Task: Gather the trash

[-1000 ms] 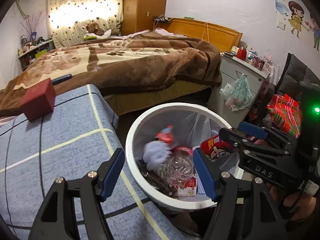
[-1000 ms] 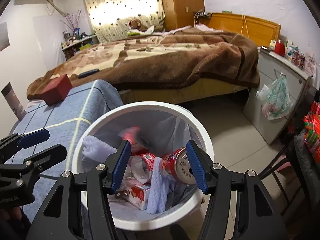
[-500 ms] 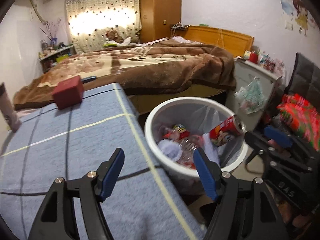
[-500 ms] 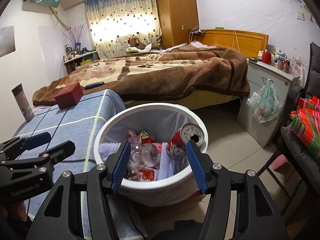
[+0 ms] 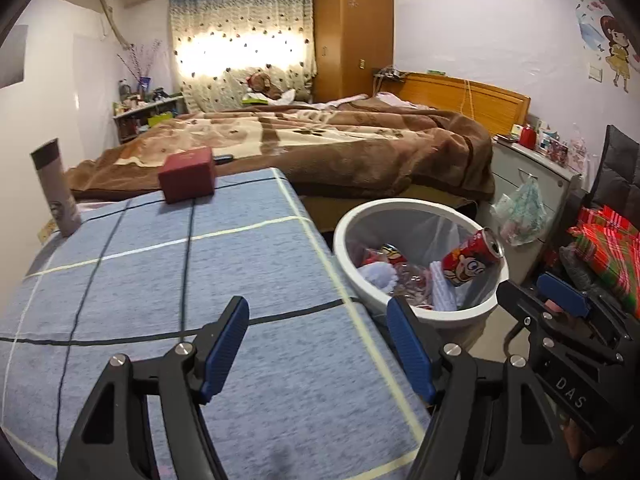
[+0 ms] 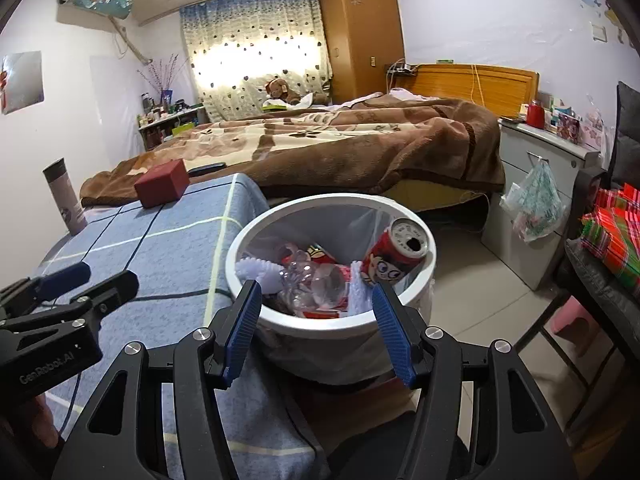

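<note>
A white trash bin (image 5: pixel 416 206) with a grey liner stands on the floor beside the blue checked table (image 5: pixel 160 280). It holds a red can (image 5: pixel 470 256), a clear plastic bottle (image 6: pixel 316 280), white paper and red wrappers. My left gripper (image 5: pixel 320 344) is open and empty over the table's right edge. My right gripper (image 6: pixel 318 320) is open and empty, just in front of the bin (image 6: pixel 332 330). The can (image 6: pixel 394 256) leans against the bin's right wall.
A red box (image 5: pixel 187 175) and a tall grey tumbler (image 5: pixel 56 188) stand at the table's far side. A bed with a brown blanket (image 5: pixel 320 140) lies behind. A grey cabinet with a hanging plastic bag (image 5: pixel 520 212) and a chair with red fabric (image 5: pixel 608 248) are at the right.
Both grippers have pulled back and up from the bin. The left one has swung left over the table. The can has settled against the bin's right wall.
</note>
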`<state>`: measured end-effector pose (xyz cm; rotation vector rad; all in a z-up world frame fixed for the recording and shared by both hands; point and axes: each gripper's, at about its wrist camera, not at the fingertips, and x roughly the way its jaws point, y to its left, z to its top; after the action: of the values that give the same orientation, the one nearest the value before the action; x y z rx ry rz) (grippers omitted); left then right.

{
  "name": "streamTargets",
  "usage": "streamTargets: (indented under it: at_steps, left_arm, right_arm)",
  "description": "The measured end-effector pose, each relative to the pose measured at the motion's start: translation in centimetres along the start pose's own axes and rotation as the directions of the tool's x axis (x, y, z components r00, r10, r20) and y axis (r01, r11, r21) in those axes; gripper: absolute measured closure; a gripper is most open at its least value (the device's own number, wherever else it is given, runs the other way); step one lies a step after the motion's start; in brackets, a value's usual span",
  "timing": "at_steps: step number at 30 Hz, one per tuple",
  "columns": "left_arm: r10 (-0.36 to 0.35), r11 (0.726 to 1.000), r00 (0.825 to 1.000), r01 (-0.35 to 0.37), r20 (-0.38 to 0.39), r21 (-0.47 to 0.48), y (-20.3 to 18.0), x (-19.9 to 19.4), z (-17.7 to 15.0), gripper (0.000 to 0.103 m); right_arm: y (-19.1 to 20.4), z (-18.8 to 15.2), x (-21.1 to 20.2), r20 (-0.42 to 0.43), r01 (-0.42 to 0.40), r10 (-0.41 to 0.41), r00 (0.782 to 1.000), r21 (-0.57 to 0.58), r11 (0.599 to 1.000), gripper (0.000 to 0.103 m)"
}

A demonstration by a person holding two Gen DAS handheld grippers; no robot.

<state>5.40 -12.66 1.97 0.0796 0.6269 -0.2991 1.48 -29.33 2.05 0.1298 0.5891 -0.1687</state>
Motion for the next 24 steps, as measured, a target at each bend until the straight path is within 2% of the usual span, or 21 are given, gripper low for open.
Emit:
streamTargets:
  at_steps: [7, 24]
  left_arm:
    - [0.032, 0.999, 0.999, -0.032, -0.001, -0.016, 1.0, -0.5, -0.8, 0.030]
    - [0.044, 0.999, 0.999, -0.044, 0.001, -0.016, 1.3, -1.1, -1.2, 0.030]
  right_arm:
    - [0.8, -0.4, -0.4, 0.006, -0.015, 0.015, 1.000, -0.004, 1.000, 0.044]
    - [2.0, -0.4, -1.3, 0.028, -0.013, 0.014, 1.000, -0.027, 1.000, 0.044]
